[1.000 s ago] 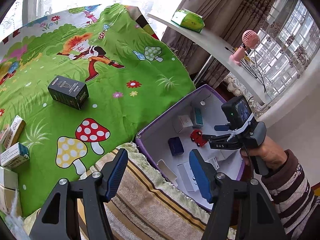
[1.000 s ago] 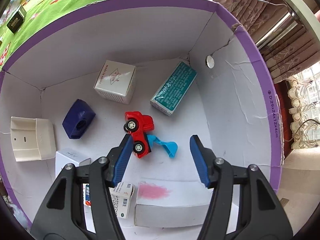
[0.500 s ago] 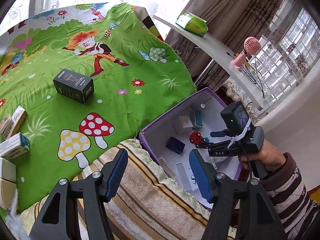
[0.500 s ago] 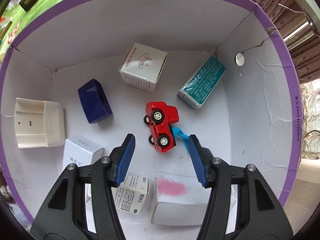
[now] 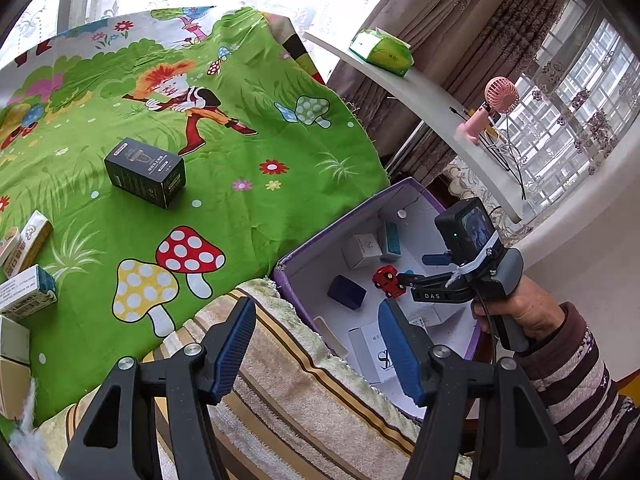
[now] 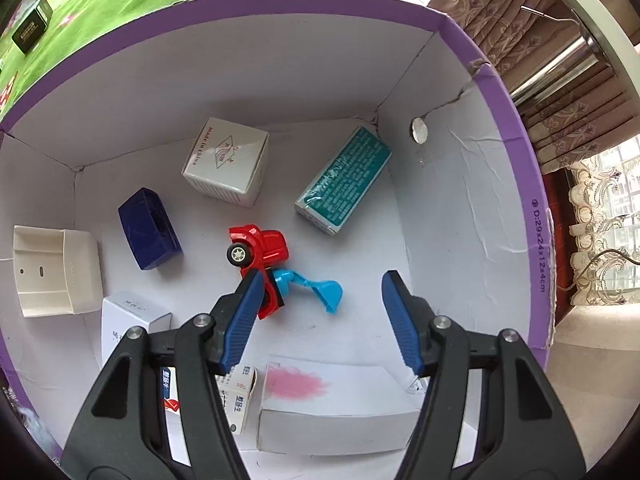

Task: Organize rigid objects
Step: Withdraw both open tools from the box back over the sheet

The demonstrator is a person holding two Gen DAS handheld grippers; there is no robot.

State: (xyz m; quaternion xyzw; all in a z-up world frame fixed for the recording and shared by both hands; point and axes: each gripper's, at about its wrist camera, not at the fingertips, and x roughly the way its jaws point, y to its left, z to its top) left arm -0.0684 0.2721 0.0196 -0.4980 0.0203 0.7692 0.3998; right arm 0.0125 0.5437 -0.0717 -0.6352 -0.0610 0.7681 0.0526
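A purple-rimmed white box (image 6: 500, 92) holds a red toy truck (image 6: 260, 246) with a blue scoop, a white cube carton (image 6: 226, 160), a teal carton (image 6: 344, 180), a dark blue box (image 6: 148, 228) and several white packs. My right gripper (image 6: 320, 316) hangs open just above the box floor, empty, its left pad hiding the truck's rear. In the left wrist view the same box (image 5: 352, 210) sits right of a green cartoon cloth, where a black carton (image 5: 146, 172) lies. My left gripper (image 5: 318, 354) stands open and empty over a striped towel (image 5: 300, 392).
Small cartons (image 5: 26, 292) lie at the cloth's left edge. A white shelf (image 5: 432, 120) behind carries a green tissue pack (image 5: 382, 52) and a pink fan (image 5: 490, 108). A hand in a striped sleeve (image 5: 560, 352) holds the right gripper over the box.
The right wrist view has swung and lifted slightly; the truck now sits under the left pad with its blue scoop between the fingers. The left gripper's view drifted slightly and tilted.
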